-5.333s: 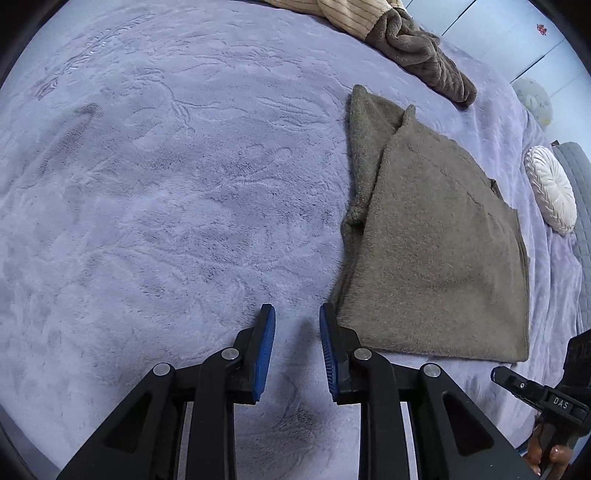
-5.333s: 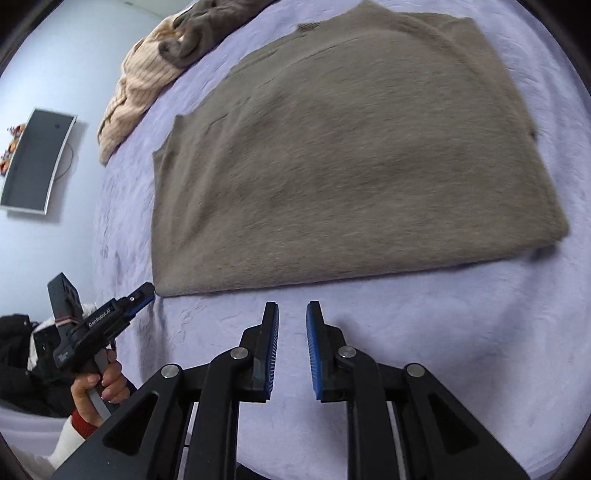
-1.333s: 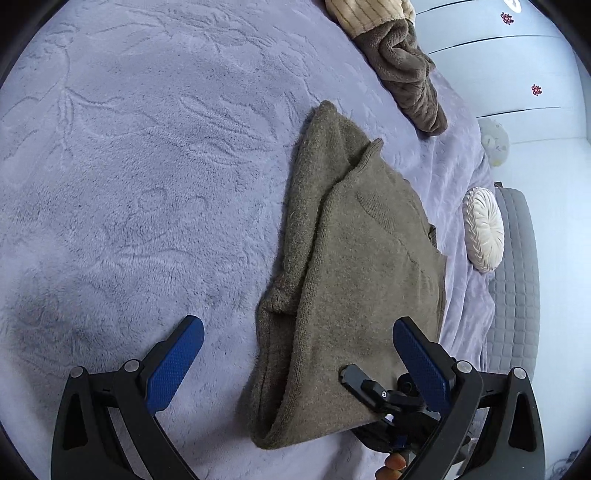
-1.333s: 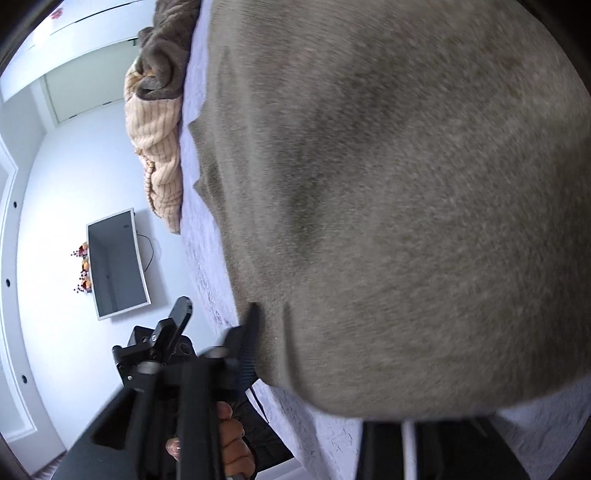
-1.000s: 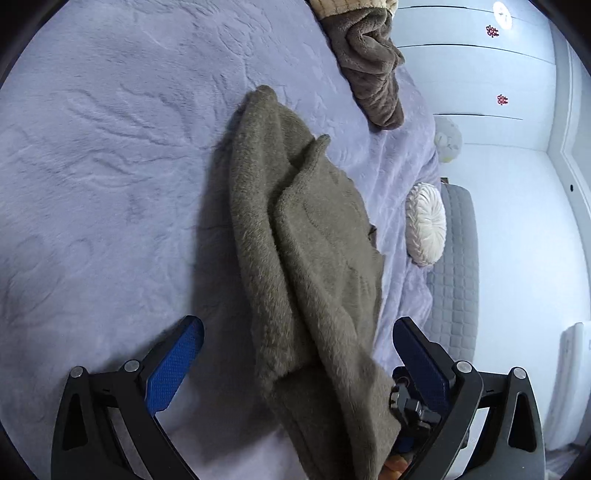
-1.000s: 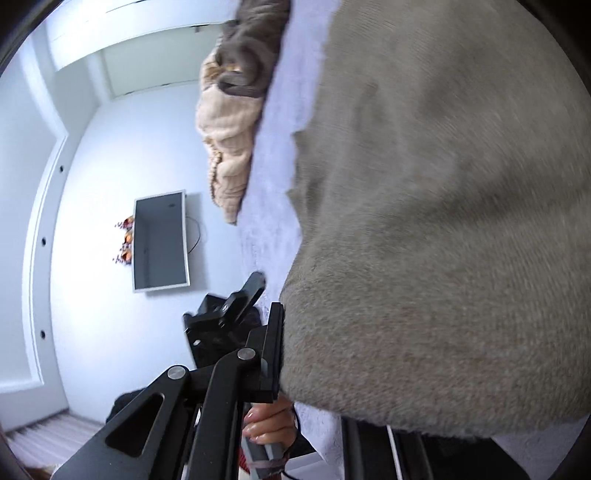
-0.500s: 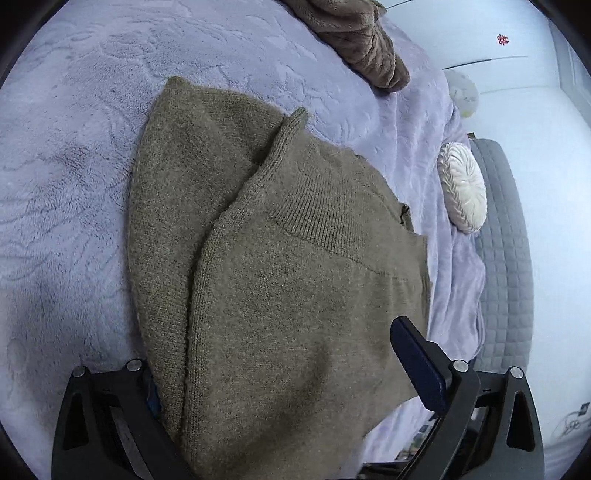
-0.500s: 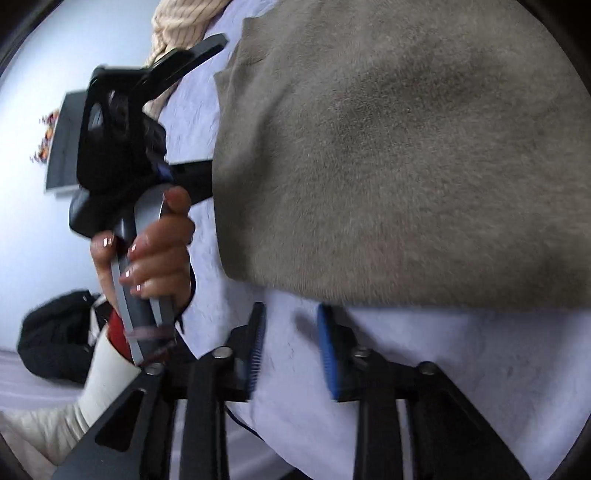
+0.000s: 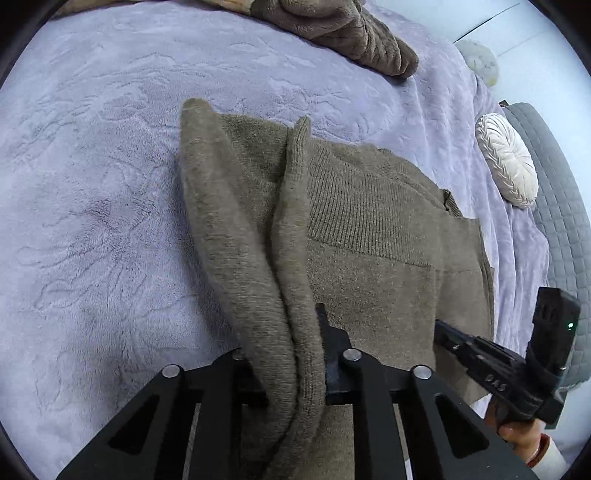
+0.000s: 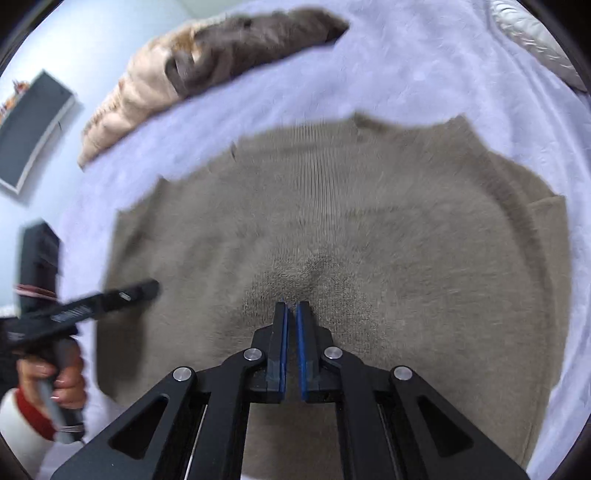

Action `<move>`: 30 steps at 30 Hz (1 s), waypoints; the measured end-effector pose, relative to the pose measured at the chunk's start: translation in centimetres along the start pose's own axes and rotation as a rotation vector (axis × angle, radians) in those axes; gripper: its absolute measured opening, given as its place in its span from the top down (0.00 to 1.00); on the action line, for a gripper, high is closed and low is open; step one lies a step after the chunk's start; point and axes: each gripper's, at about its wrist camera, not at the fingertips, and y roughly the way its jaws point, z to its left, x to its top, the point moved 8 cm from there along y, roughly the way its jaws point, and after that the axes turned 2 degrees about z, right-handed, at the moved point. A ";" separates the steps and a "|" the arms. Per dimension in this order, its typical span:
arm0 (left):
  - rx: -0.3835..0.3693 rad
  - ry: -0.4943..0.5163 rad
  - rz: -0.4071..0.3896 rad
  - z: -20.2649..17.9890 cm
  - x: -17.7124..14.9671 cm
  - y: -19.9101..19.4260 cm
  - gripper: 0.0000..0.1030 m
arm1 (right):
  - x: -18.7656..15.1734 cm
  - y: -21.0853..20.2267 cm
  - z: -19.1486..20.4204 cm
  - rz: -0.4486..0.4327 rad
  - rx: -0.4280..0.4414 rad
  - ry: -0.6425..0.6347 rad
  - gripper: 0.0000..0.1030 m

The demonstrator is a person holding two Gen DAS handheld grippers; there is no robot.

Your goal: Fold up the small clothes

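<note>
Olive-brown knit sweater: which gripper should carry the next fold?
Left. The left gripper already clamps the olive-brown knit sweater's raised edge; the right gripper is shut, tips against flat fabric.

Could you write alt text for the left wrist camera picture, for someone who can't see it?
The left claw pinches a raised fold of an olive-brown knitted sweater lying on a lilac plush bedspread. The right claw reaches in from the right edge; a white round cushion and crumpled brown clothes lie beyond.
</note>
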 end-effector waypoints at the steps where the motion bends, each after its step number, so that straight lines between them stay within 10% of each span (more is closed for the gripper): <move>1: 0.002 -0.004 -0.013 -0.3 0.0 -0.4 0.83 | 0.0 0.6 -0.6 0.015 -0.017 -0.014 0.95; 7: -0.074 -0.024 -0.099 -4.1 0.6 -3.8 0.84 | -0.3 1.4 -0.6 -0.009 -0.003 -0.049 0.95; 15: -0.114 0.112 -0.118 -15.6 0.3 -5.1 0.84 | -1.4 0.2 -3.3 0.025 0.234 0.065 0.95; 22: -0.100 0.274 -0.037 -27.7 -1.8 1.5 0.84 | -3.7 -4.2 -11.2 -0.053 0.399 0.312 0.94; 28: 0.025 0.348 0.051 -29.8 -5.4 8.4 0.83 | -5.1 -3.5 -17.1 -0.073 0.555 0.552 0.94; 30: 0.004 0.354 0.022 -30.1 -5.5 6.8 0.54 | -5.2 -3.4 -17.7 -0.081 0.611 0.593 0.94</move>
